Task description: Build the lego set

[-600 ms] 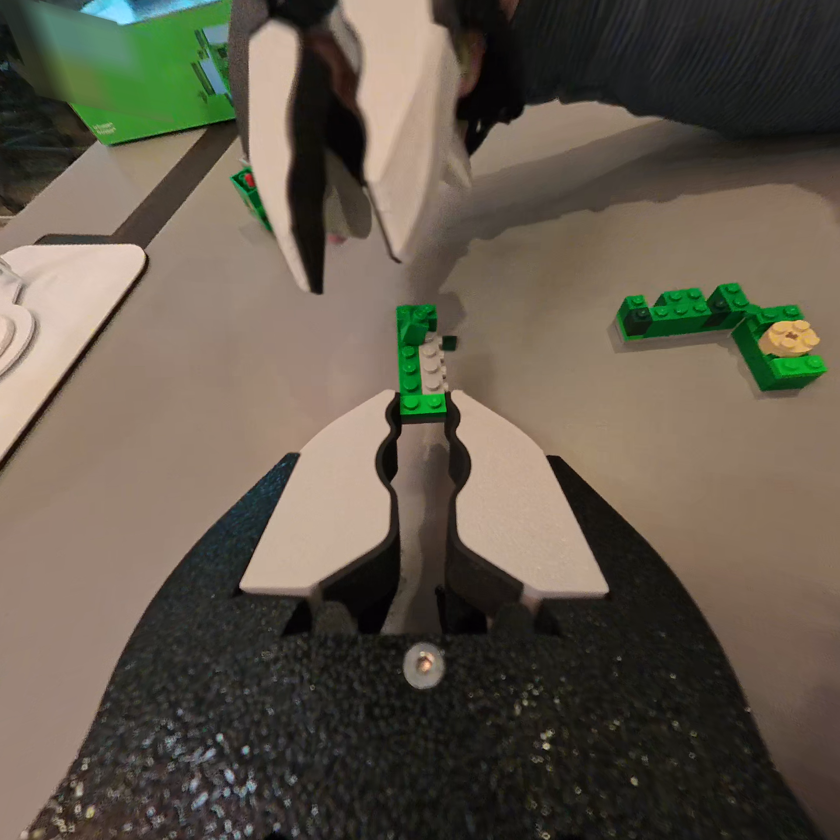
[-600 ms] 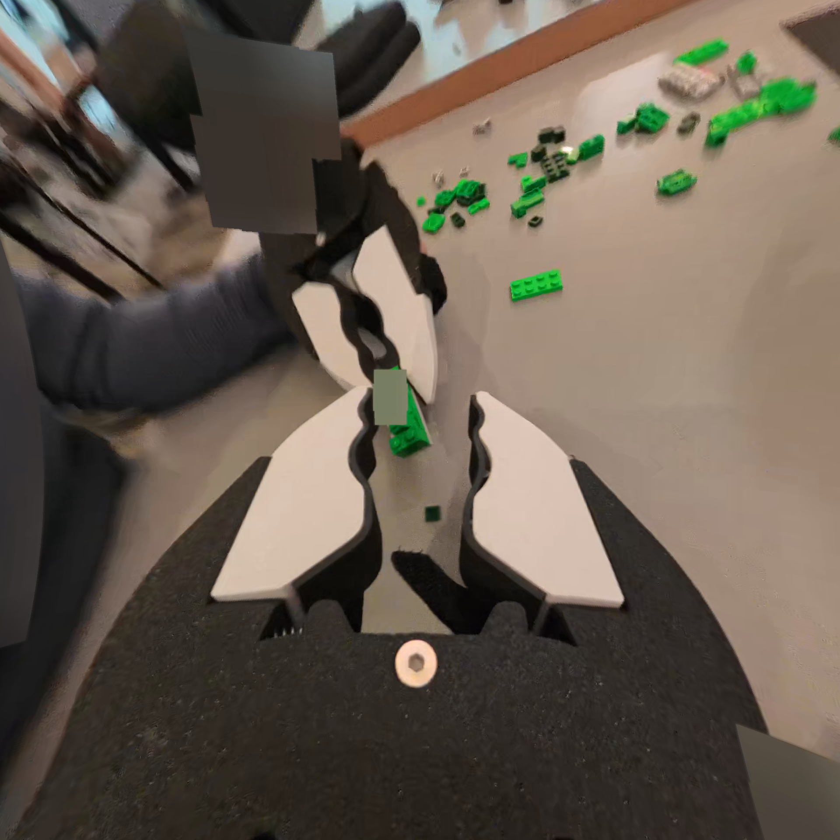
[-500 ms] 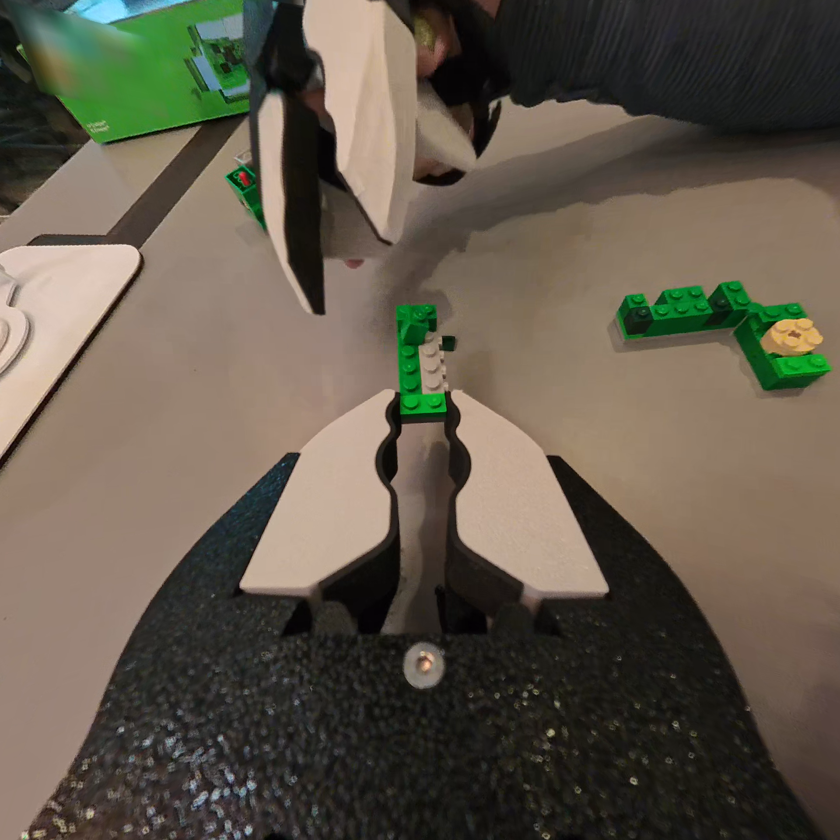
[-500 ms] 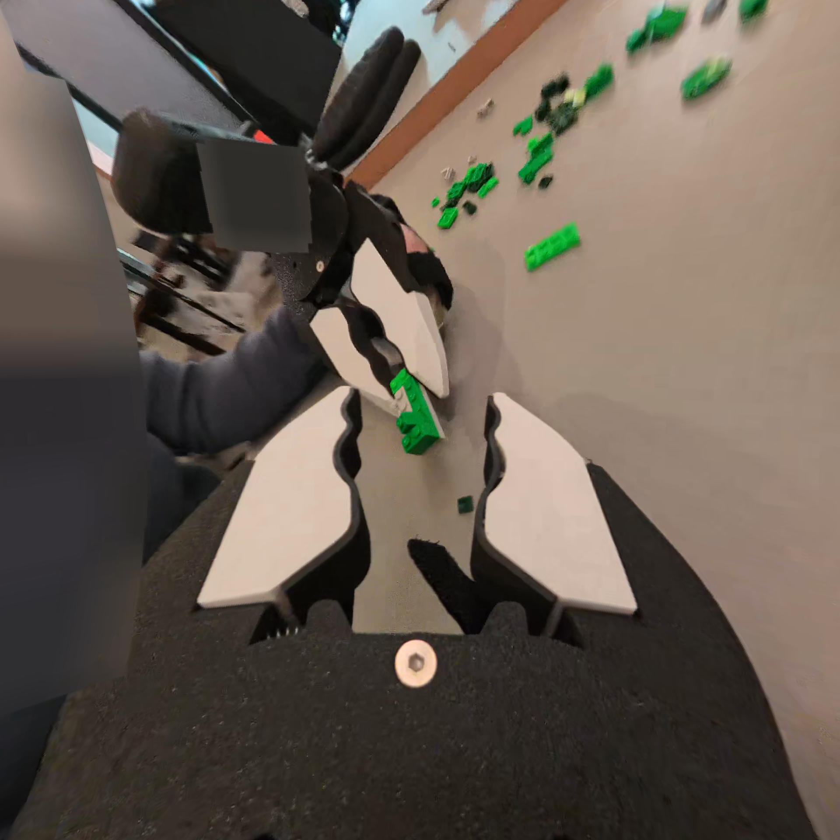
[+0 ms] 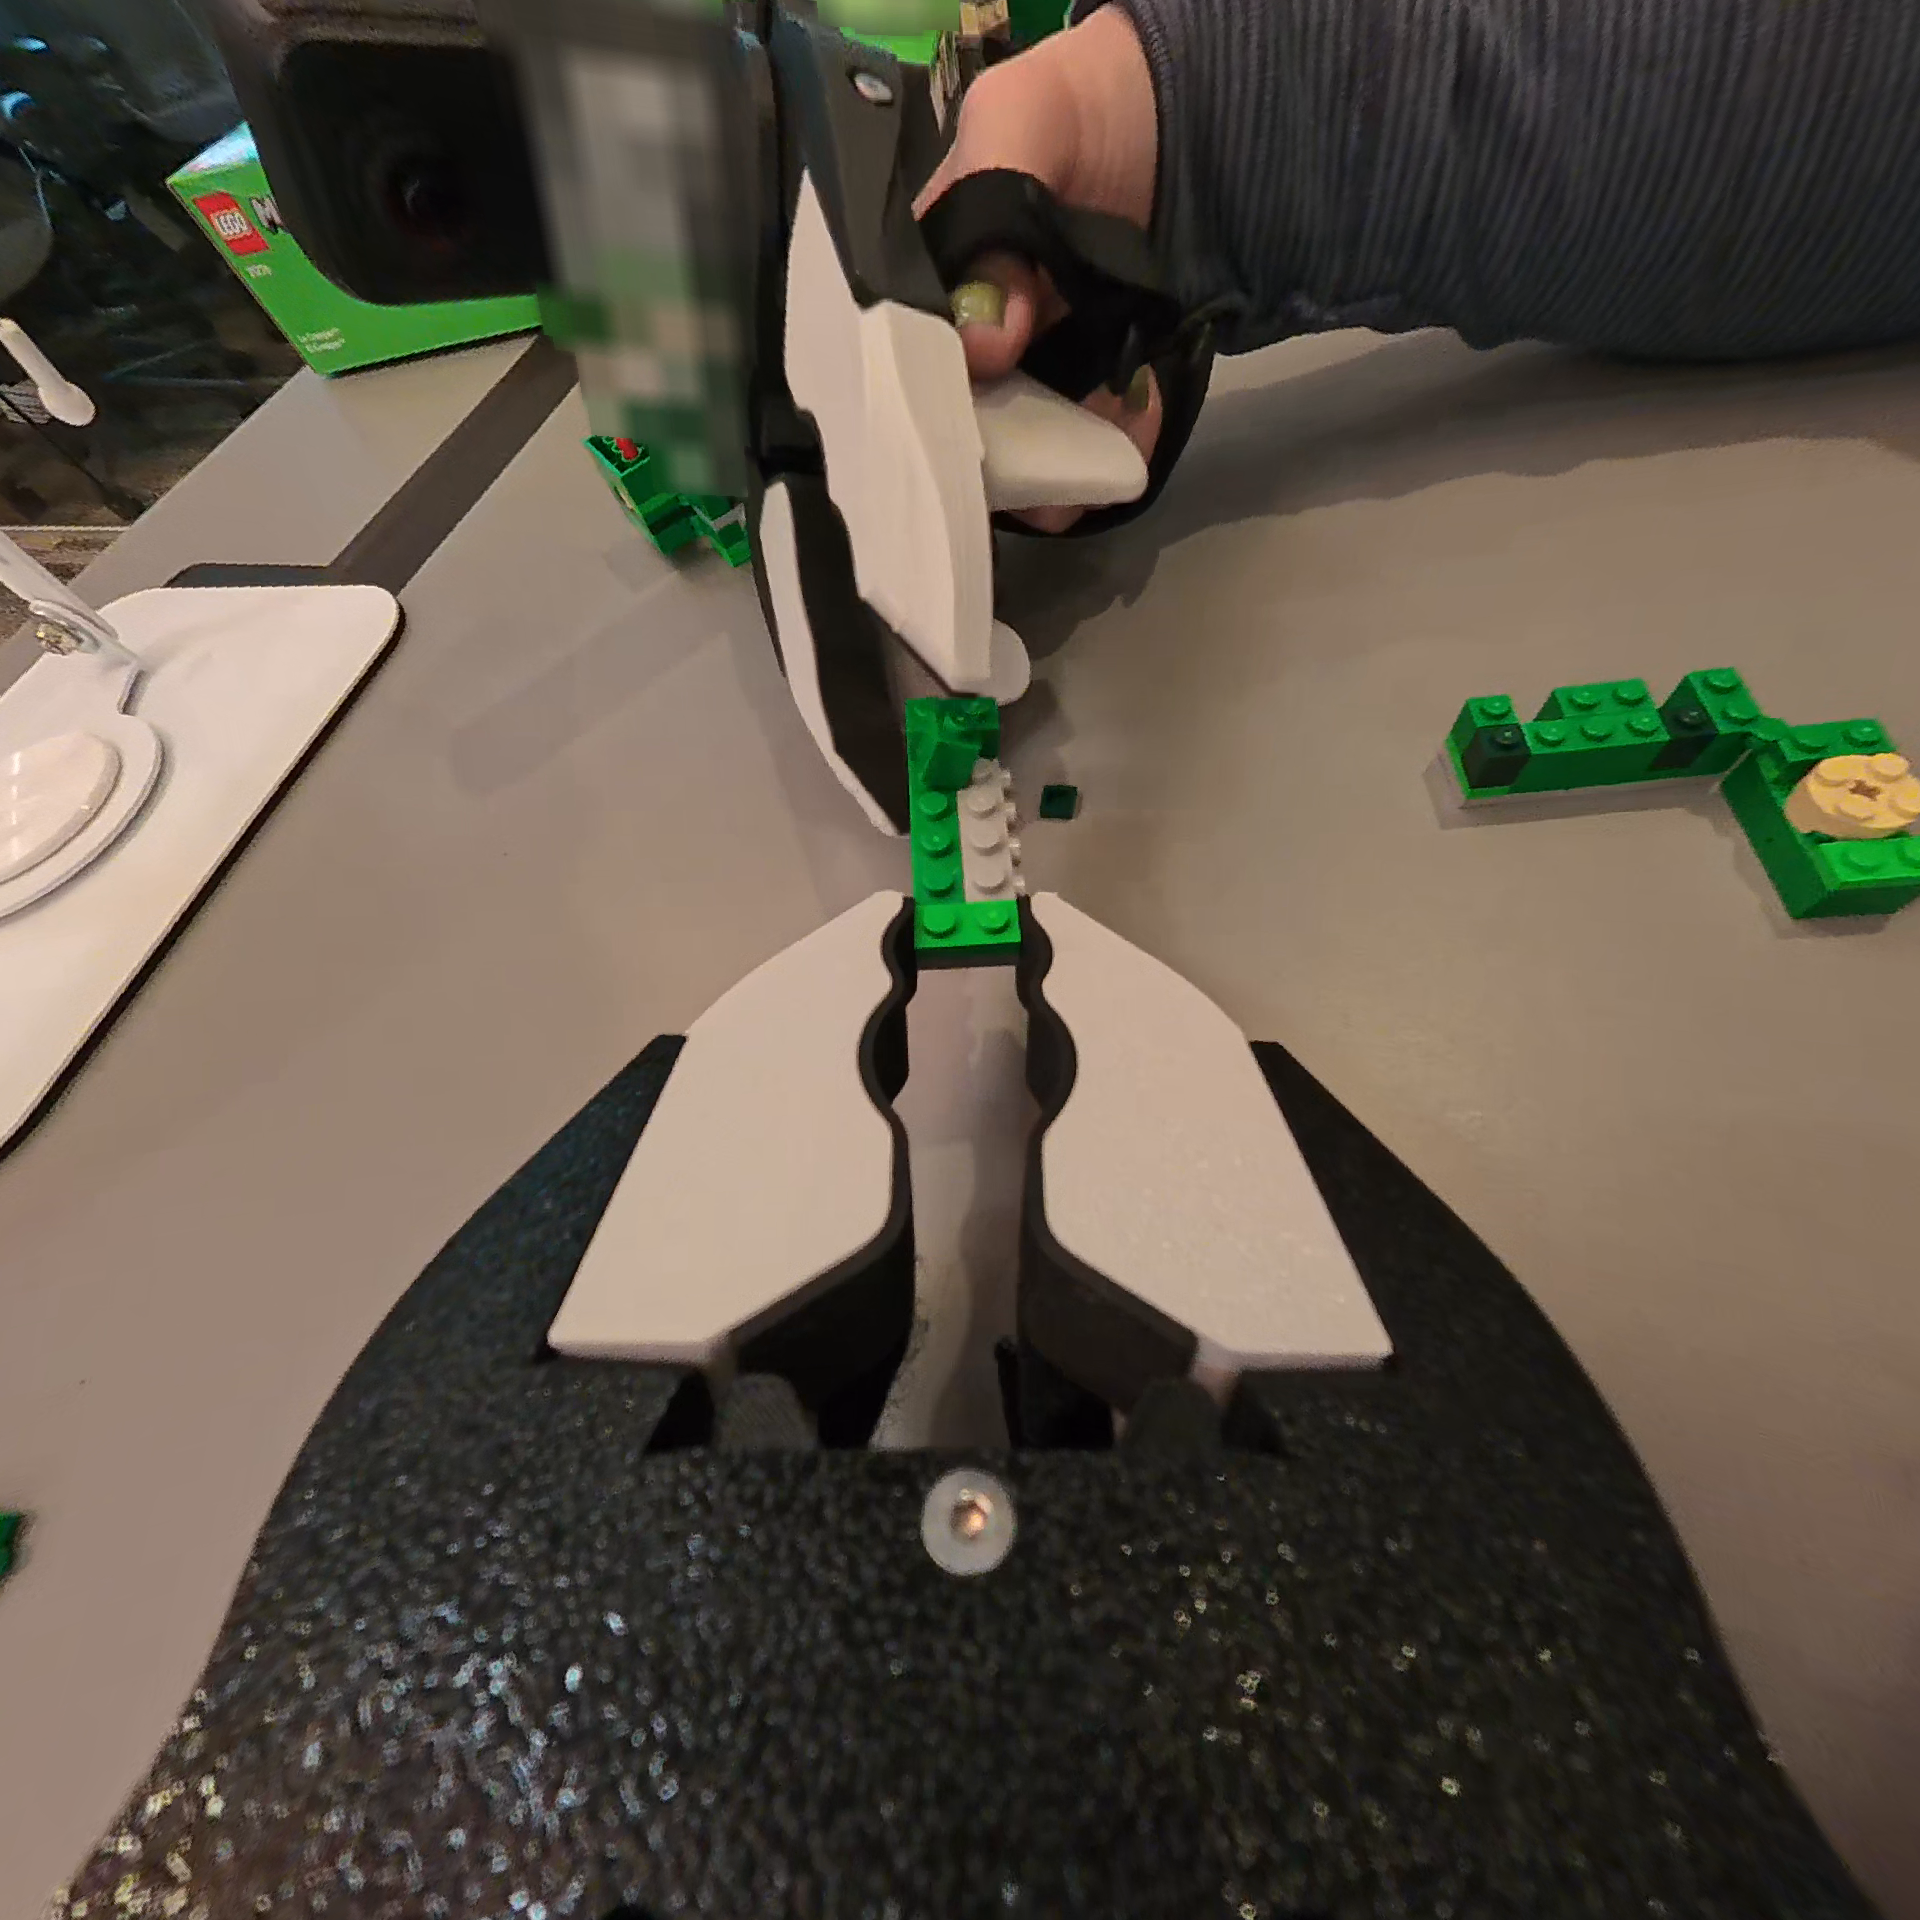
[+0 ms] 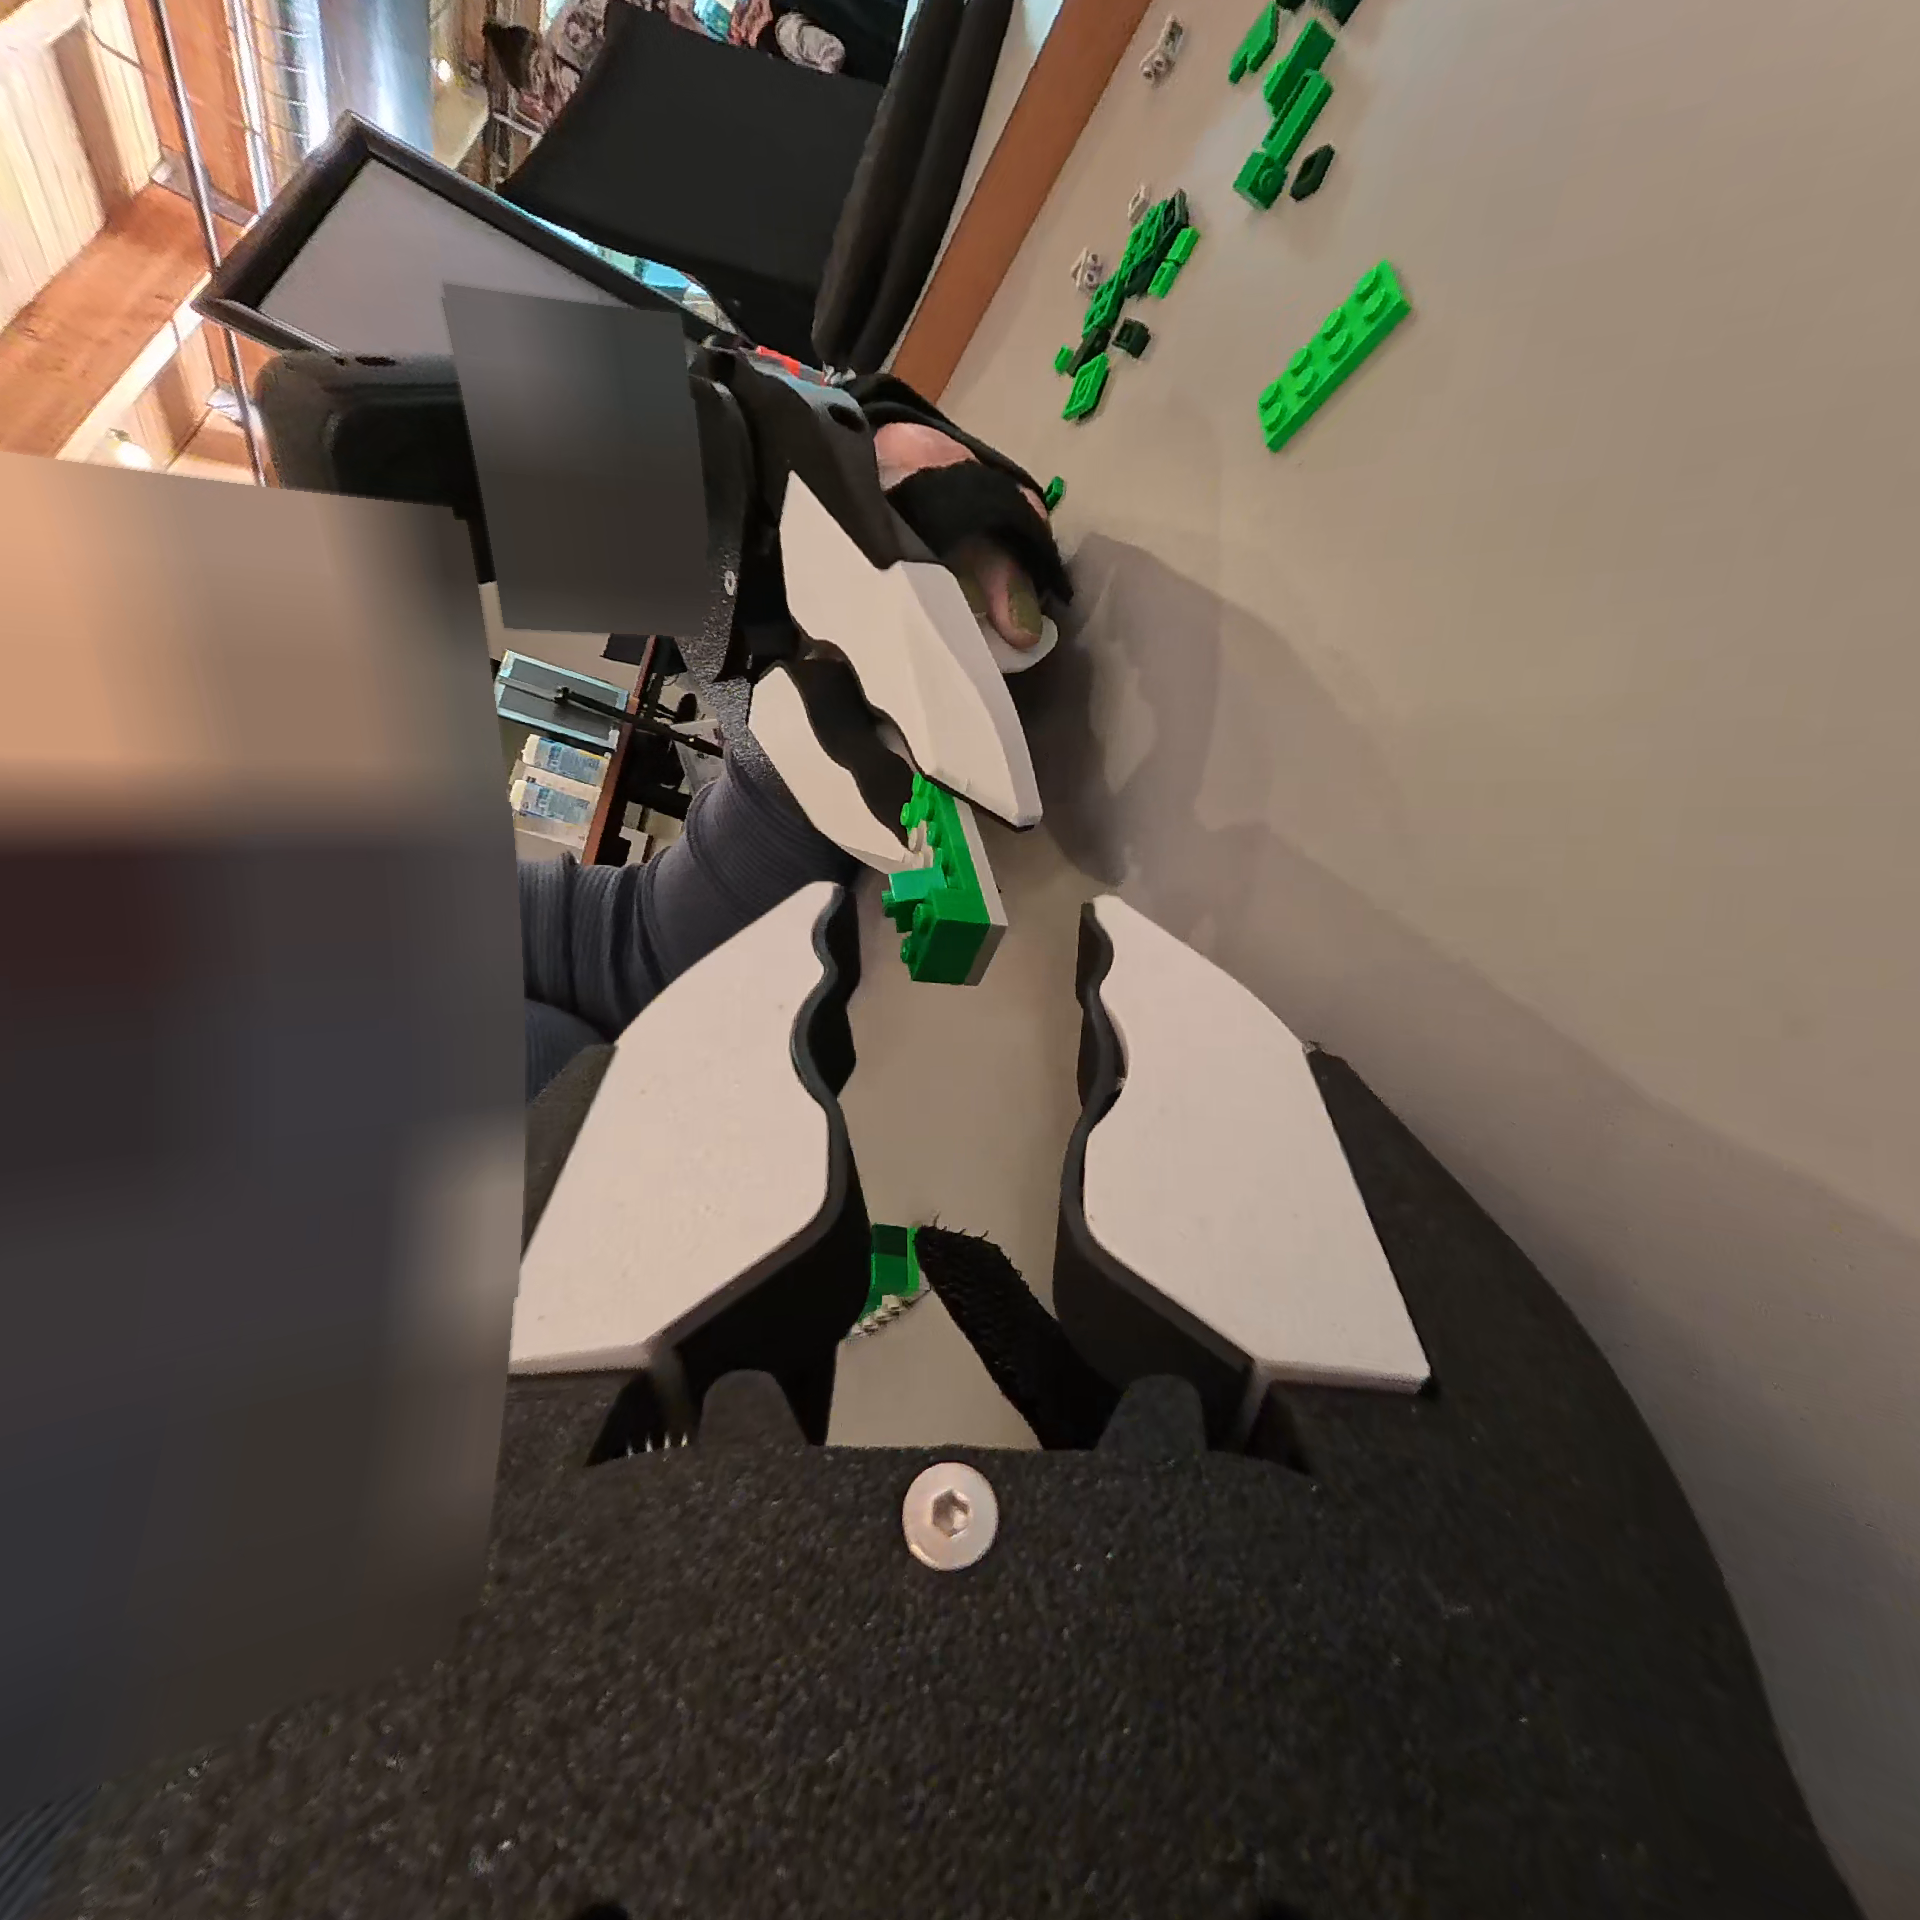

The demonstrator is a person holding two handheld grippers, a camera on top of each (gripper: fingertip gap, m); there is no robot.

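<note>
Left gripper (image 5: 968, 914) low over the grey bench (image 5: 1351, 1091), fingers nearly closed, pinching the near end of a narrow green-and-grey lego strip (image 5: 961, 831) that lies flat on the bench and runs straight away from the camera. Right gripper (image 6: 966, 914) coming in from the far side, tilted steeply, fingers parted with nothing between them, tips just above the strip's far end, where a green sloped brick (image 5: 951, 732) sits on top. Tiny dark green piece (image 5: 1060, 801) loose on the bench just right of the strip. Well off to the right, an angled green assembly (image 5: 1662, 758) with a tan round piece (image 5: 1860, 795) on it. Far left, a white mat (image 5: 239, 707); behind, a green box (image 5: 343, 301) at the bench edge. From the right wrist view: a flat green plate (image 6: 1335, 353) and scattered small green bricks (image 6: 1132, 281) farther along the bench.
</note>
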